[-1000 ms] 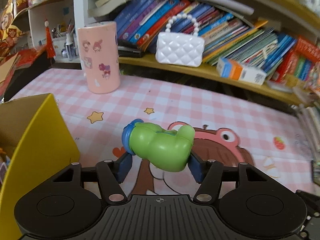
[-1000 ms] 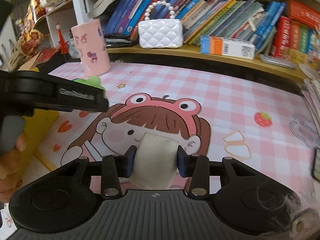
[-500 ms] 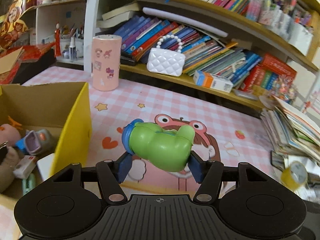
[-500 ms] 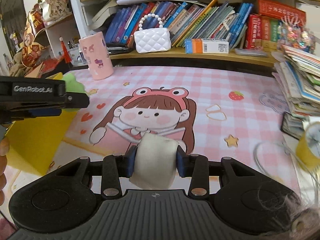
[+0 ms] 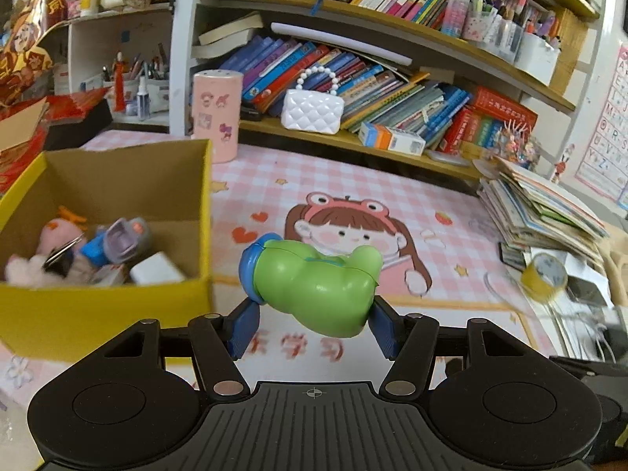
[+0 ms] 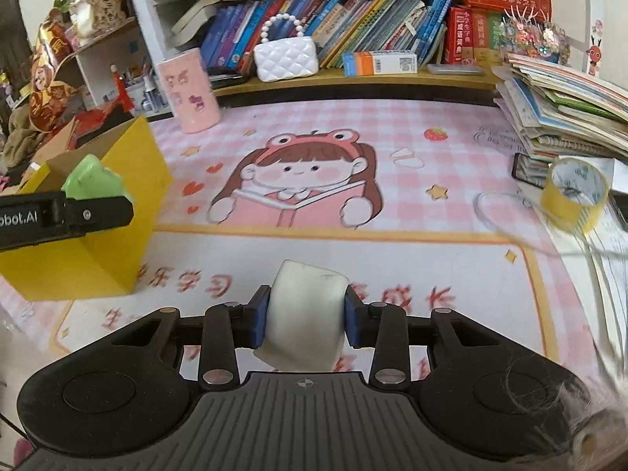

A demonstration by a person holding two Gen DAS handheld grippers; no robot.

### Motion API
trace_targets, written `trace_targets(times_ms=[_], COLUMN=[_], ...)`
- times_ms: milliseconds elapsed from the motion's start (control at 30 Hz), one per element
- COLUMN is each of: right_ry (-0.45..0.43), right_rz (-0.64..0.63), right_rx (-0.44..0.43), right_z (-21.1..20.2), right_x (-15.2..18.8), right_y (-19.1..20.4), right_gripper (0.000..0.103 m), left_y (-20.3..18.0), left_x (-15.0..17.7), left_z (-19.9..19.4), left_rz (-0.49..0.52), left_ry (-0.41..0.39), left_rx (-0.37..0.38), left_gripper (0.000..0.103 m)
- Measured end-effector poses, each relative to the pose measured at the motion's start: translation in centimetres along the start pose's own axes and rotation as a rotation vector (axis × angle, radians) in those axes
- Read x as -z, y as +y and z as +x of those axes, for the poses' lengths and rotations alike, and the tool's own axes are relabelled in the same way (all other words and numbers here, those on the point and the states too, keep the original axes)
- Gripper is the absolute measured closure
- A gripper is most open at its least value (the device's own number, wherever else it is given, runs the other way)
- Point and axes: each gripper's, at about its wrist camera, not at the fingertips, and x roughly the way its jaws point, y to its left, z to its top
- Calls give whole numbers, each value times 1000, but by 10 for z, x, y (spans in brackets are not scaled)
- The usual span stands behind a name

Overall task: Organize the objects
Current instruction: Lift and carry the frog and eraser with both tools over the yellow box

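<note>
So there's this yellow cardboard box (image 5: 117, 306) sitting at the left edge of a pink checked desk mat (image 5: 274, 180), open at the top, and it's already got stuff in it: a pink plush toy (image 5: 59, 235) at the far left, a little grey and blue toy (image 5: 121, 239) in the middle, a white block (image 5: 157, 271) against the near wall, plus some smaller bits I can't make out.

The left gripper (image 5: 314, 324) is just right of the box, held up off the mat, pinching a green toy with a blue cap (image 5: 314, 286) between its blue pads. The toy lies sideways, with the cap end toward the box.

The right gripper (image 6: 306, 316) is further right of the box, and its jaws are closing on a soft white block (image 6: 304, 314), with the pads pressing on both sides.

Behind the box stands a pink cylinder holder (image 5: 216, 114). Well off to the box's right there's a yellow tape roll (image 6: 573, 194) by a stack of books (image 6: 561, 106).
</note>
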Motion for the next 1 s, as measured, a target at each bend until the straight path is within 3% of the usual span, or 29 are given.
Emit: trace_targets(times_ms=[367, 1000], right_ry=[-10, -27], right_rz=[-30, -177], right_rx=[-67, -181], right_z=[-29, -40], right_x=[29, 57], right_y=[66, 171], right_gripper=[70, 71], left_y=[51, 141], left_x=[35, 68], left_z=[-56, -128], left_rz=[-43, -169], left_ry=[-2, -85], left_rx=[-46, -185], left_gripper=[43, 43])
